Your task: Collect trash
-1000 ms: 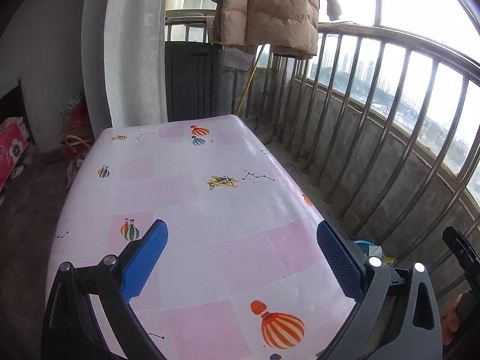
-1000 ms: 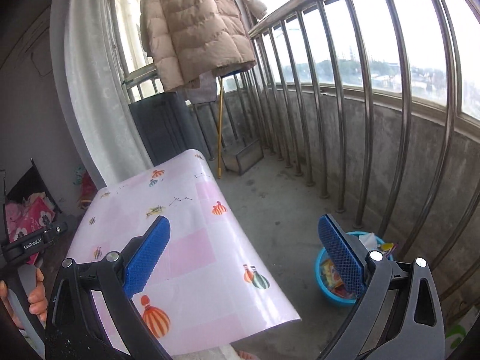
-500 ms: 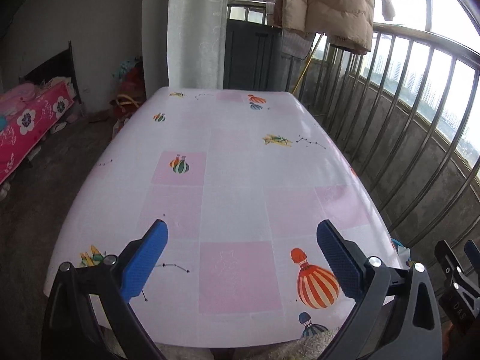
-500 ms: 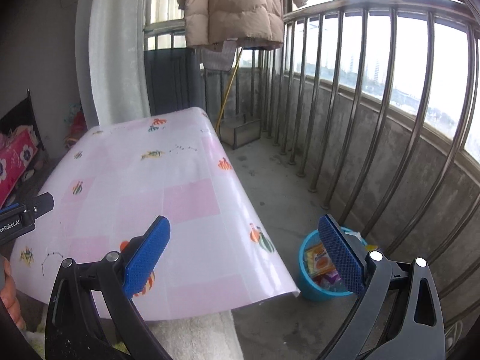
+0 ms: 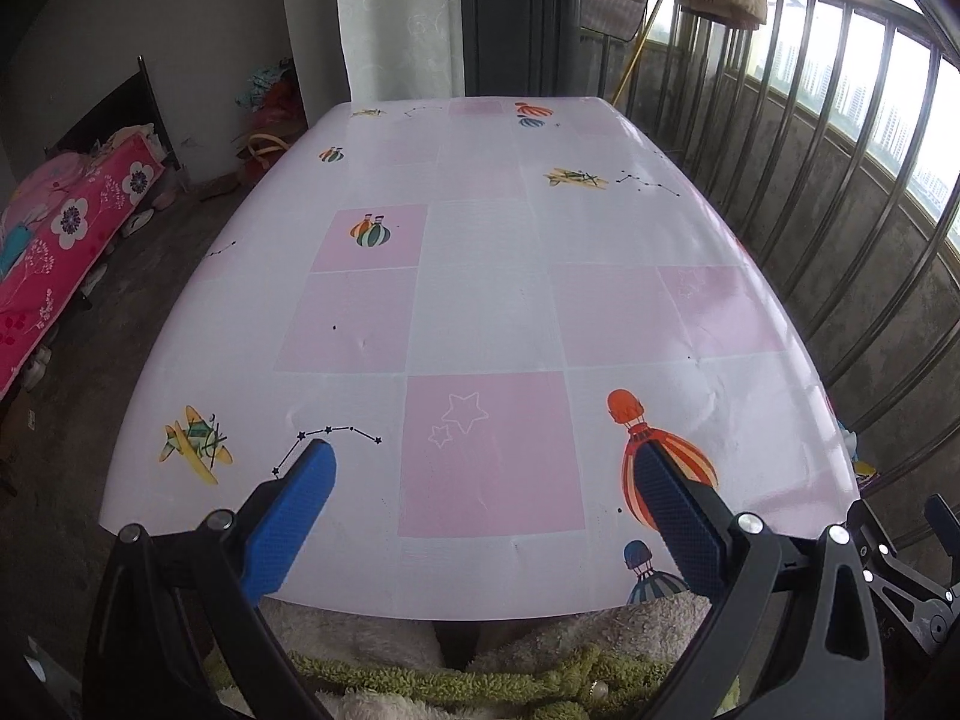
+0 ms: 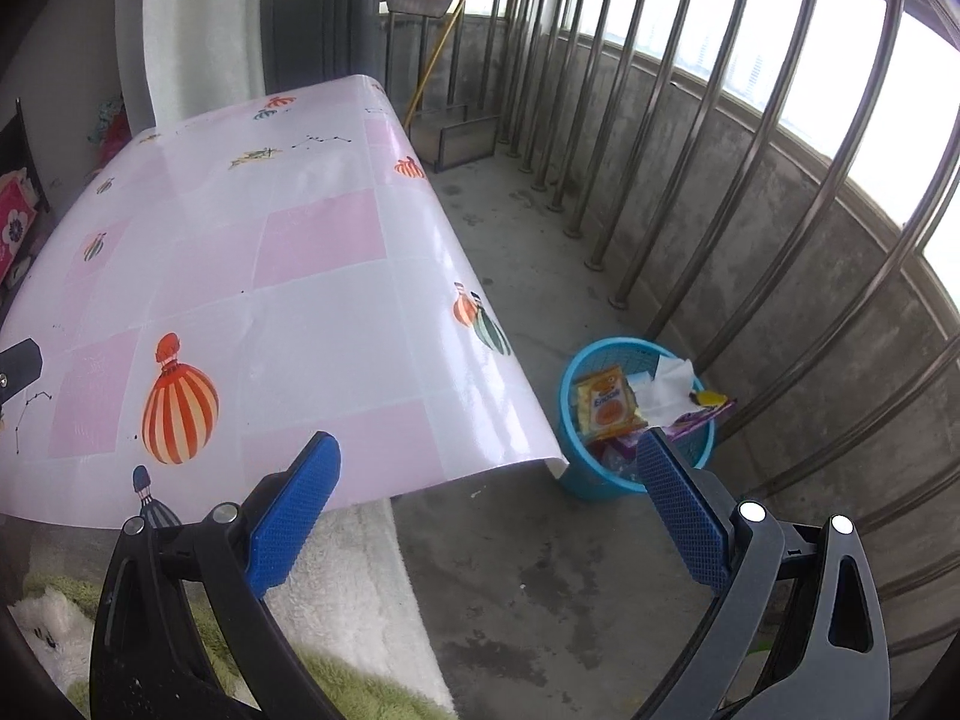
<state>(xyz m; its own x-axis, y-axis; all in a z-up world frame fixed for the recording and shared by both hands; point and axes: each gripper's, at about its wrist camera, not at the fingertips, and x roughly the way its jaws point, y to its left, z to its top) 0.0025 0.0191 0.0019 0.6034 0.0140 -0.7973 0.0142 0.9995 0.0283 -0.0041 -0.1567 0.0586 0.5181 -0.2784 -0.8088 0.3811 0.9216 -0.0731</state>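
Left gripper (image 5: 483, 483): wide open, nothing between the blue pads (image 5: 297, 513) with their fine cross-hatched grain, black angular arms behind. Ahead and below, a table (image 5: 492, 300) under a glossy plastic cloth, pale pink and white squares printed with striped balloons, small planes and dotted constellations. Beneath the near edge, fluffy white fabric (image 5: 372, 630) with green looped trim. Off to the left, a floral pink bedcover (image 5: 66, 228); to the right, slim steel railing bars (image 5: 840, 180) on a rough concrete parapet.

Right gripper (image 6: 489, 483): likewise spread wide and empty, same ribbed blue pads (image 6: 684, 516). Just beyond the right pad, on the bare concrete floor (image 6: 540, 570), a round blue plastic basket (image 6: 594, 480) with perforated sides, standing beside the table's corner and near the railing. Inside: an orange-and-yellow snack wrapper (image 6: 606, 405), crumpled white tissue (image 6: 666, 387), a purple wrapper (image 6: 699, 417) draped over the rim.
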